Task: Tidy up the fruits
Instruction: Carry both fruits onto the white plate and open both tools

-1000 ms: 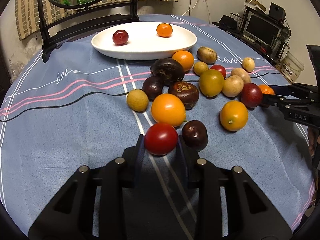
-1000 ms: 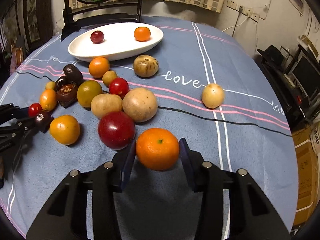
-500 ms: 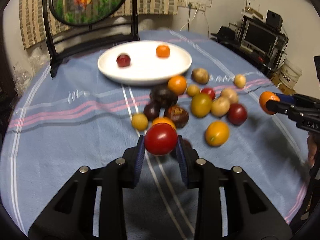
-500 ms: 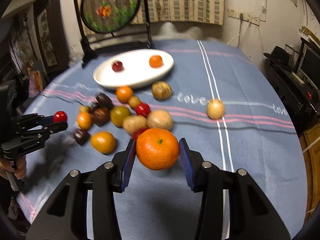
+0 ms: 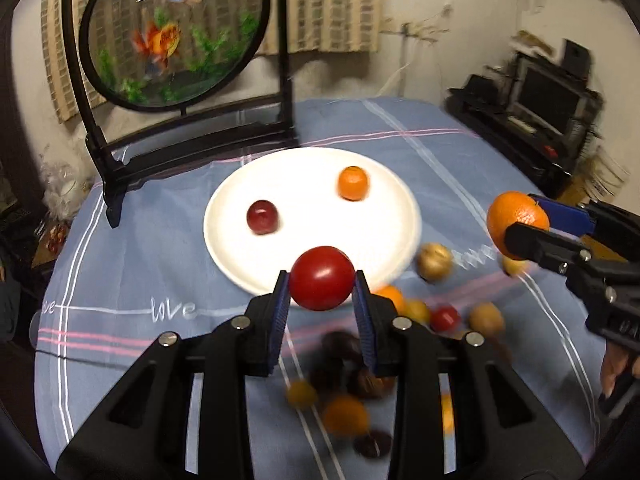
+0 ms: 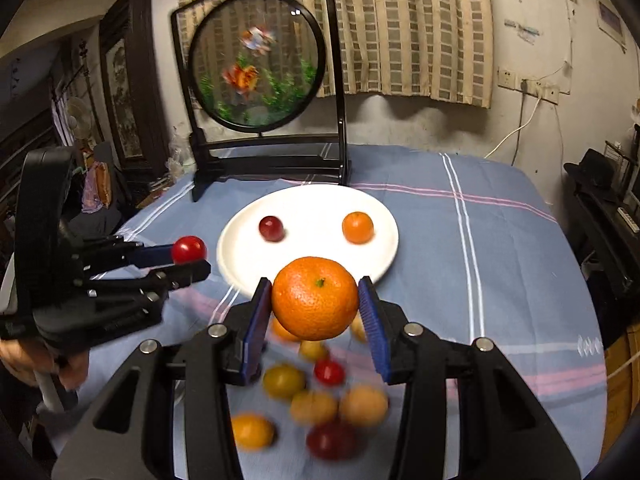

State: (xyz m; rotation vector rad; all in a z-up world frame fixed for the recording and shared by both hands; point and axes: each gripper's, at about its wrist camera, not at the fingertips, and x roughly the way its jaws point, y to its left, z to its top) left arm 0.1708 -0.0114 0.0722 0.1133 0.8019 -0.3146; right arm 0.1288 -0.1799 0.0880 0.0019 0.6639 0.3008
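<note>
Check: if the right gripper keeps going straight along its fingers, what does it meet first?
Probably the white plate: its near rim sits just beyond the orange held by the right gripper. Depth is unclear.

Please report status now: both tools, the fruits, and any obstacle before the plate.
Left tool shut on red tomato. Right tool shut on orange. White plate ahead, two fruits on it. Path looks clear.

The left hand-held gripper [image 5: 322,280] is lifted above the tabletop [image 5: 132,264], tilted downward, its blue pads [image 5: 280,308] clamped on a red tomato [image 5: 322,278]. The right hand-held gripper [image 6: 316,300] hangs beside it at about the same height, pads pressed against an orange [image 6: 315,298]. Fingers [image 6: 24,364] wrap the left handle.
</note>
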